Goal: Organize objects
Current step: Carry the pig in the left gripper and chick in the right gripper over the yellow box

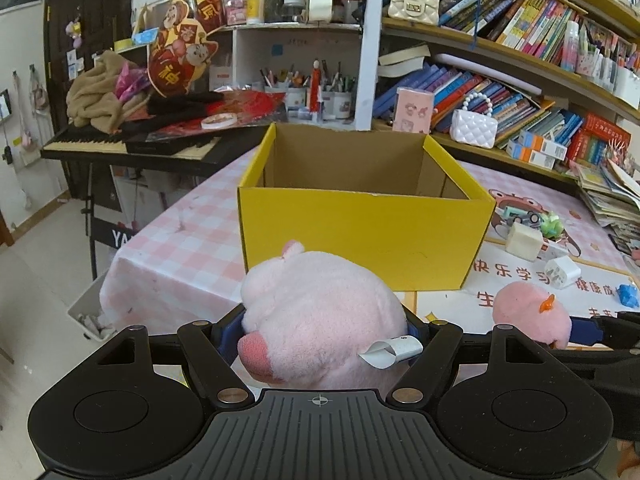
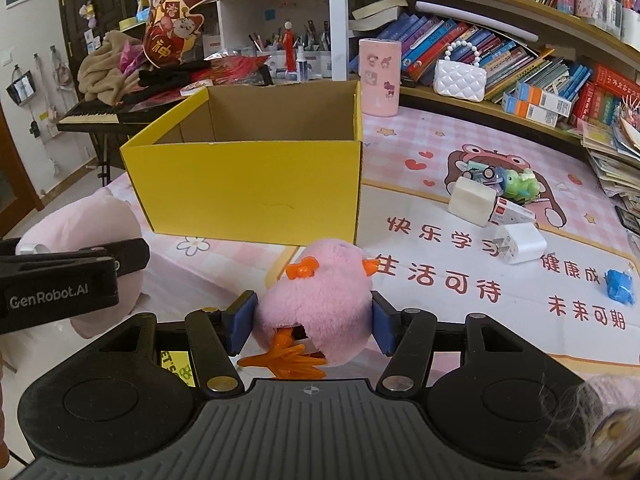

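Observation:
My left gripper (image 1: 324, 330) is shut on a pink plush pig (image 1: 320, 312), held in front of the near wall of an open yellow cardboard box (image 1: 360, 236). My right gripper (image 2: 314, 318) is shut on a fluffy pink chick toy (image 2: 320, 292) with orange feet and beak, just before the same box (image 2: 252, 188). The chick also shows at the right of the left wrist view (image 1: 528, 316). The pig and the left gripper show at the left of the right wrist view (image 2: 80, 224). The box looks empty inside.
On the pink table mat (image 2: 480, 296), right of the box, lie white chargers (image 2: 520, 244), a white block (image 2: 472, 200), a green toy (image 2: 520, 186) and a blue scrap (image 2: 619, 286). A pink case (image 2: 380, 76) stands behind the box. Bookshelves (image 2: 520, 60) lie behind, a keyboard piano (image 1: 132, 146) to the left.

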Demonstrator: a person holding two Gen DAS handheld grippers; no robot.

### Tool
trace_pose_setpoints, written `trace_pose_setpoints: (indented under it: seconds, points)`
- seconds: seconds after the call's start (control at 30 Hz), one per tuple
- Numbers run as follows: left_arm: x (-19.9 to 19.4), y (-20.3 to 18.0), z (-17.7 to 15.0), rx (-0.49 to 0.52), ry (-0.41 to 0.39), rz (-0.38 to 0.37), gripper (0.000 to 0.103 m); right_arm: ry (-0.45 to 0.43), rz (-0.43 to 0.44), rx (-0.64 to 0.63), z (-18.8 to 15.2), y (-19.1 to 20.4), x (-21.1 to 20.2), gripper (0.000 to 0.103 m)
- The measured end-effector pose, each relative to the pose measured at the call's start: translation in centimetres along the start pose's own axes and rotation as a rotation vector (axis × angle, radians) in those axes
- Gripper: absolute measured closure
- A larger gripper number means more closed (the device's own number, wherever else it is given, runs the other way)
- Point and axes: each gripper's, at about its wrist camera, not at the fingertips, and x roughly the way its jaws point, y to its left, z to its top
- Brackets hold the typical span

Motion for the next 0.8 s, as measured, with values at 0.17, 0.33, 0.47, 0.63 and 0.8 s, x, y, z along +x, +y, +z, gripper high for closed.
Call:
trace_pose_setpoints:
  seconds: [0.17,0.33,0.47,0.63,0.8]
  points:
    - [0.1,0.5,0.8,-0.005,-0.023,0.0,0.028,-0.029,-0.017,-0.013,1.0,0.4,0.0,0.047]
    - [0.9,0.9,2.5,-0.014,-0.047,0.007,0.028,-0.073,-0.008,-0.046,3.1,0.5,0.2,0.047]
    - [1.3,1.3,5.0,-0.036,-0.09,0.012,0.028,-0.162,0.0,-0.073,5.2,0.4,0.2,0.047]
    - [2.7,1.2,8.1,-0.03,-0.122,0.01,0.028,-0.256,-0.003,-0.155,8.2,0.7,1.1,0.047]
    - [5.6,0.2,10.6,0.008,-0.14,0.03,0.028,-0.242,0.01,-0.22,11.5,0.3,4.4,0.047]
